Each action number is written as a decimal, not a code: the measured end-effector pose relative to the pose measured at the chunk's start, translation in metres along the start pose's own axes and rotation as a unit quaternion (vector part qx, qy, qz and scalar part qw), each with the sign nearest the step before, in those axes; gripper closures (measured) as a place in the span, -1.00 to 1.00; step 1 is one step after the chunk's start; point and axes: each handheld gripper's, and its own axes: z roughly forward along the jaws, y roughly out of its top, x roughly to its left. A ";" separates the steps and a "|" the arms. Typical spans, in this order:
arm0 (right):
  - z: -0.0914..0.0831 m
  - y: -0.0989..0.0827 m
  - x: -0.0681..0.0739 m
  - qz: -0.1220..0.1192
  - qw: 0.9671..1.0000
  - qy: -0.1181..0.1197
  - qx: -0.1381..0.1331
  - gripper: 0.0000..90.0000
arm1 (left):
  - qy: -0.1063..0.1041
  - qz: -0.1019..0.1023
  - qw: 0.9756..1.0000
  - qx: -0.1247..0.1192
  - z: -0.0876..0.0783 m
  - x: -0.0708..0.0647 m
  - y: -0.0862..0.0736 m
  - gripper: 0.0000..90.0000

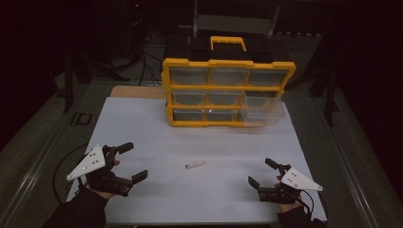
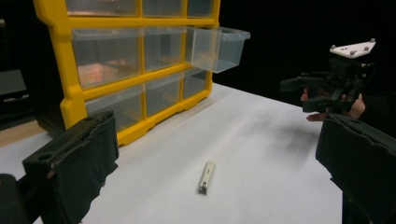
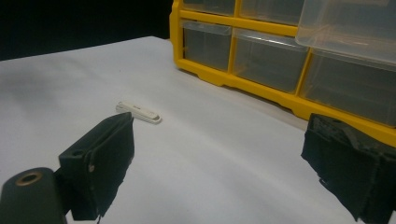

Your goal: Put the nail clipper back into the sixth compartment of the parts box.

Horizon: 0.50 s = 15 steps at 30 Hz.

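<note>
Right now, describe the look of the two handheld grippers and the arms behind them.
Both the left gripper and the right gripper are black, each with two blocky jaws faced with dark pads. Each carries a pale grey three-cornered plate dotted with small holes on top. A dark cable trails from each one. The person wears dark sleeves on both forearms.

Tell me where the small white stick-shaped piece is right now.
In the high view, the small white stick-shaped piece lies flat on the white table sheet, between the left gripper and right gripper, in front of the yellow drawer cabinet.
</note>
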 end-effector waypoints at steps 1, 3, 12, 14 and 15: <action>0.000 0.000 0.000 0.001 1.000 0.000 -0.001 -0.79 | -0.003 -0.005 1.000 -0.002 0.001 0.001 0.001 -0.99; 0.000 0.000 0.000 -0.001 1.000 -0.001 -0.002 -0.79 | -0.013 -0.008 1.000 -0.007 0.003 0.003 0.004 -0.99; 0.000 0.001 -0.001 0.001 1.000 -0.001 -0.003 -0.79 | -0.035 0.009 0.999 0.003 0.020 0.005 0.019 -0.99; 0.000 0.001 -0.001 0.002 1.000 0.000 -0.002 -0.79 | -0.045 0.015 0.999 0.001 0.026 0.004 0.023 -0.99; 0.000 0.001 -0.001 0.002 1.000 0.000 -0.002 -0.79 | -0.044 0.018 0.999 0.002 0.029 0.004 0.024 -0.99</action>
